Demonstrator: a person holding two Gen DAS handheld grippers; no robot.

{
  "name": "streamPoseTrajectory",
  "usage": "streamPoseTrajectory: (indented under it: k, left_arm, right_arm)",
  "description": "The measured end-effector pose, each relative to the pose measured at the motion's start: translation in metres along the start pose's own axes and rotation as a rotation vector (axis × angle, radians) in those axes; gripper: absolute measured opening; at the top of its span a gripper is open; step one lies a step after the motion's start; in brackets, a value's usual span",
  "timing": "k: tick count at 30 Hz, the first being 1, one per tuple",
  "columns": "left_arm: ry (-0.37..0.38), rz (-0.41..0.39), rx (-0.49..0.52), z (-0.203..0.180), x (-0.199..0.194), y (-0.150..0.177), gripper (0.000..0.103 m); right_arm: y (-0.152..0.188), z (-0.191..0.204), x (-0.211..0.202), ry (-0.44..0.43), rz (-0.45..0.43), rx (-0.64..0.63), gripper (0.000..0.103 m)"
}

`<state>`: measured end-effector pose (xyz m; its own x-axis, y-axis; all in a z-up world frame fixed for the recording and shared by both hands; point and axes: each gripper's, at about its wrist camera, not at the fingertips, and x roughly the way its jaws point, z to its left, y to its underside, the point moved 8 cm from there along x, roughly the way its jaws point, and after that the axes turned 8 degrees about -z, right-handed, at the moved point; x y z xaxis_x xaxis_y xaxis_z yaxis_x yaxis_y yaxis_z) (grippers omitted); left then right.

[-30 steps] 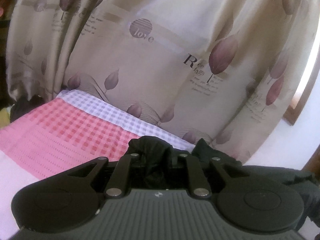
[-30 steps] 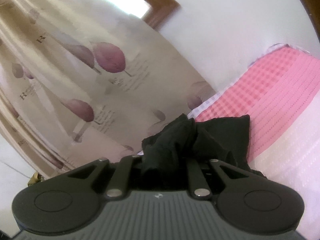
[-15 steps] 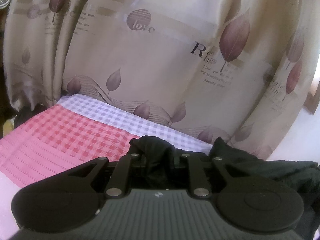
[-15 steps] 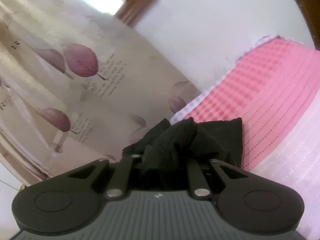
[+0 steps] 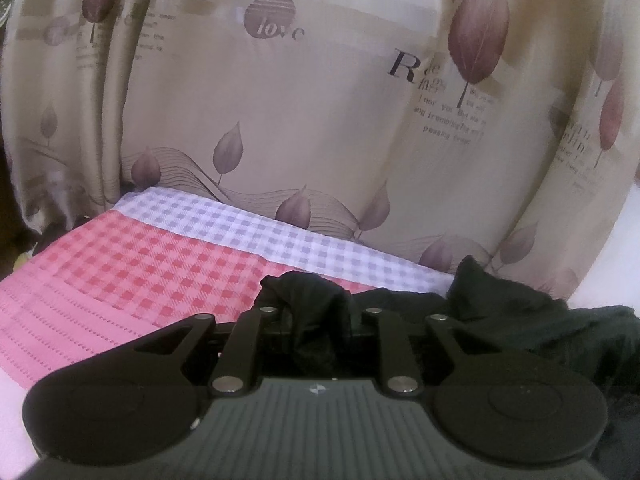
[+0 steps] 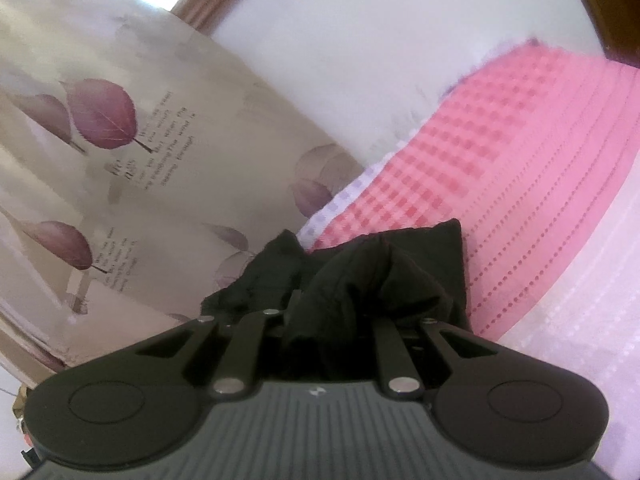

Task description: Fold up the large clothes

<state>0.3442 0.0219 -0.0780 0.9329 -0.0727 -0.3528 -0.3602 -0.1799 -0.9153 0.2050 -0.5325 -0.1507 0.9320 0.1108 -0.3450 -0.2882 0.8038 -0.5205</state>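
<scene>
Left wrist view: the left gripper (image 5: 316, 320) is clamped on a bunched fold of the black garment (image 5: 520, 320), which rises between the two linkage arms and hides the fingertips themselves. From the clamp, the garment runs off to the gripper's right in a loose, wrinkled band with one raised peak, reaching the edge of the view. Ahead of and to the left of the gripper lies the checked bed cover (image 5: 132, 280), pink-and-red nearest the tool and pale lilac-and-white along its far border. Beyond the cover hangs a beige curtain (image 5: 320, 120) printed with mauve leaves and lettering. Right wrist view: the right gripper (image 6: 332, 320) is likewise closed on a thick wad of the same black garment (image 6: 384, 272), which bulges up and forward from between the arms; a flat hemmed corner stands just to the right of the wad. The view is tilted and somewhat blurred, so the cloth's contact with the bed cover (image 6: 520, 160) ahead-right cannot be judged. The curtain (image 6: 140, 160) fills the left, with white wall (image 6: 380, 40) above.
</scene>
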Motion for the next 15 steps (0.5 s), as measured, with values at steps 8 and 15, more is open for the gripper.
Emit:
streamPoseTrajectory:
  k: [8,15]
  left_arm:
    - [-0.002,0.002,-0.002,-0.002,0.018,0.012,0.036]
    - [0.021,-0.03,0.012,-0.007,0.024,0.016,0.072]
  right_arm:
    - [0.006,-0.011,0.022,0.036,0.012,-0.009,0.014]
    - [0.01,-0.019,0.035,0.042,0.013,0.019,0.015]
